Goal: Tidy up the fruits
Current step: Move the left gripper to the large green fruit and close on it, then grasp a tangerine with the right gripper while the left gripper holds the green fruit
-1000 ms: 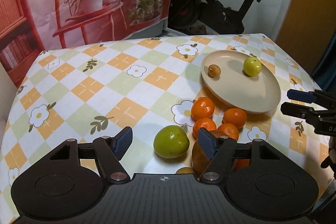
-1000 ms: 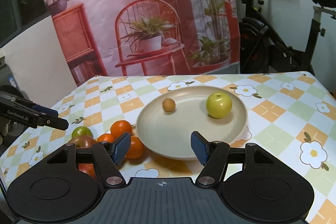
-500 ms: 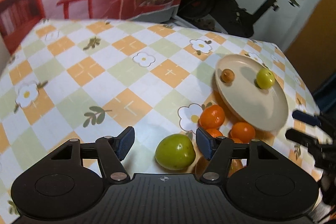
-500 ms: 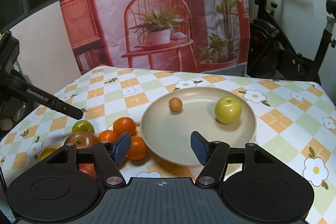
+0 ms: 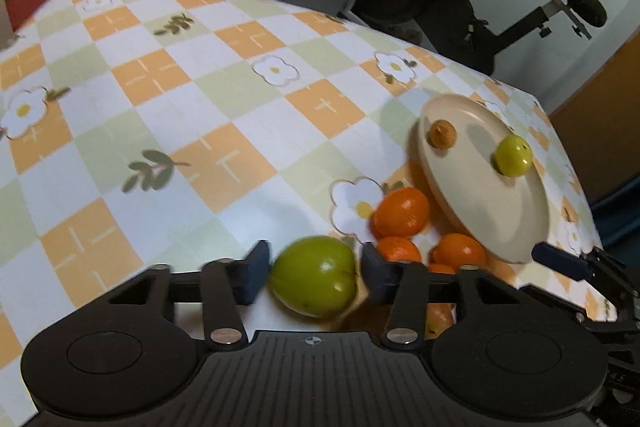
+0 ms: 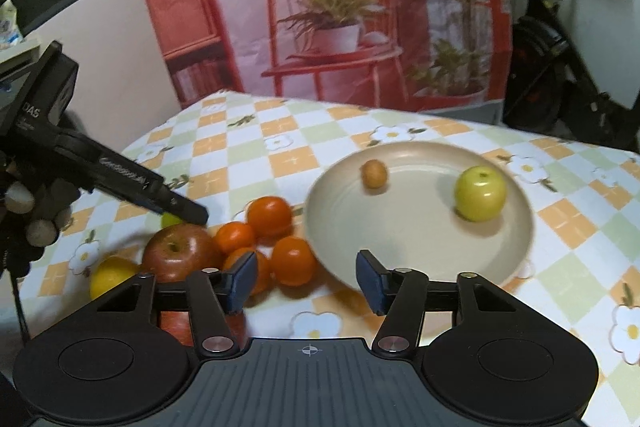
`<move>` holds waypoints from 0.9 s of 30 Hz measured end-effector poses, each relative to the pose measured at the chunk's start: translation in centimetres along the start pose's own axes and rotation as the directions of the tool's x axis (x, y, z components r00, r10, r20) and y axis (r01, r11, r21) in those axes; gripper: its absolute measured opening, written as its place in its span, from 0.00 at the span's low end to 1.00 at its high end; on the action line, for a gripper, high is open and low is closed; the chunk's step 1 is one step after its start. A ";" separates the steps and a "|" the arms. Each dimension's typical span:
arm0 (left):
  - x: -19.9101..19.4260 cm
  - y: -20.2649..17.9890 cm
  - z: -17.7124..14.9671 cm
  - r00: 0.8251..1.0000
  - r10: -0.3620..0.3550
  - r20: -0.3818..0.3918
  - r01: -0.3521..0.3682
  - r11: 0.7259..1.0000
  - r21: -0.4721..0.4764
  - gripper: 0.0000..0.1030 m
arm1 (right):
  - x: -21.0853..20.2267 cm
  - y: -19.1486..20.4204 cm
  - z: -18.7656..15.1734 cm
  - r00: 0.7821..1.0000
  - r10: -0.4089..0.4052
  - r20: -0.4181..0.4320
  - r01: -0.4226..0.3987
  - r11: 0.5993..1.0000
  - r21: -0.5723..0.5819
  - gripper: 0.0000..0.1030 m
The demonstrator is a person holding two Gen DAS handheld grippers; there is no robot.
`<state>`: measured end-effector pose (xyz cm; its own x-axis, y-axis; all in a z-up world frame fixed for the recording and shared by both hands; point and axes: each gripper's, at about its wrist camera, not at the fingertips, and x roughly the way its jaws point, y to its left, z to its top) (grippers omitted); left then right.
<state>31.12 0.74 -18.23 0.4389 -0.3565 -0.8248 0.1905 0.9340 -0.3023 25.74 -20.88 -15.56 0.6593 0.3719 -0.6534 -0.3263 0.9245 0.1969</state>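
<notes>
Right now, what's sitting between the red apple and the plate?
A cluster of oranges fills the stretch between the red apple and the plate, lying on the tablecloth; the right wrist view shows it.

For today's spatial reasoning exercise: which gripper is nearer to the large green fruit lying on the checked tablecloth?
Left. The left gripper straddles the large green fruit, its jaws having just been closing around it. The right gripper hangs apart, over the beige plate's near edge.

Table: the table (image 6: 248,163) wore a checked orange, green and white flowered cloth.
Plate: a round beige plate (image 6: 404,251) sat on it.
Loose fruit: small orange mandarins (image 6: 269,215), a red apple (image 6: 176,251), a yellow lemon (image 6: 110,273) and a green plum-like fruit (image 5: 314,281) lay beside the plate.
</notes>
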 end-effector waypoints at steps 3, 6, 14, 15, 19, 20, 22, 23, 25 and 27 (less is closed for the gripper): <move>-0.1 0.7 -0.3 0.999 -0.033 0.012 0.033 0.999 -0.022 0.48 | 0.5 0.3 0.1 0.999 0.024 -0.029 -0.023 1.000 0.010 0.43; -0.5 1.0 -0.8 0.998 -0.049 0.029 0.049 0.999 -0.016 0.48 | 1.1 0.2 0.2 0.998 0.025 -0.058 -0.022 0.998 0.051 0.43; -1.3 1.5 -2.2 0.994 -0.080 0.072 0.079 0.997 0.015 0.48 | 2.4 -0.2 0.1 0.992 0.039 -0.117 -0.020 0.986 0.166 0.42; -1.4 1.6 -2.4 0.993 -0.088 0.078 0.087 0.996 0.014 0.48 | 2.6 -0.3 0.1 0.992 0.040 -0.121 -0.019 0.984 0.177 0.42; -1.8 2.3 -3.0 0.989 -0.111 0.095 0.110 0.994 0.008 0.48 | 3.0 -0.4 0.4 0.990 0.038 -0.134 -0.008 0.976 0.217 0.42; -1.9 2.4 -3.1 0.988 -0.114 0.101 0.113 0.994 0.009 0.48 | 3.2 -0.6 0.5 0.989 0.039 -0.142 -0.004 0.972 0.237 0.42; -2.1 2.5 -3.4 0.986 -0.117 0.117 0.116 0.993 0.017 0.47 | 3.5 -0.8 0.5 0.987 0.035 -0.157 0.009 0.962 0.271 0.42; -2.2 2.6 -3.5 0.985 -0.119 0.122 0.118 0.993 0.018 0.47 | 3.6 -0.9 0.5 0.986 0.033 -0.161 0.014 0.958 0.285 0.42; -2.4 2.9 -3.7 0.983 -0.123 0.135 0.122 0.992 0.015 0.47 | 3.7 -1.2 0.6 0.986 0.034 -0.165 0.021 0.948 0.319 0.42; -2.4 3.1 -3.9 0.981 -0.129 0.145 0.128 0.992 0.013 0.47 | 3.8 -1.6 0.9 0.986 0.038 -0.165 0.024 0.933 0.359 0.42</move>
<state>27.26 4.61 -19.01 0.5332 -0.4737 -0.7010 0.2566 0.8801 -0.3995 29.37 -20.84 -17.74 0.5258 0.3877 -0.7571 -0.0454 0.9016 0.4301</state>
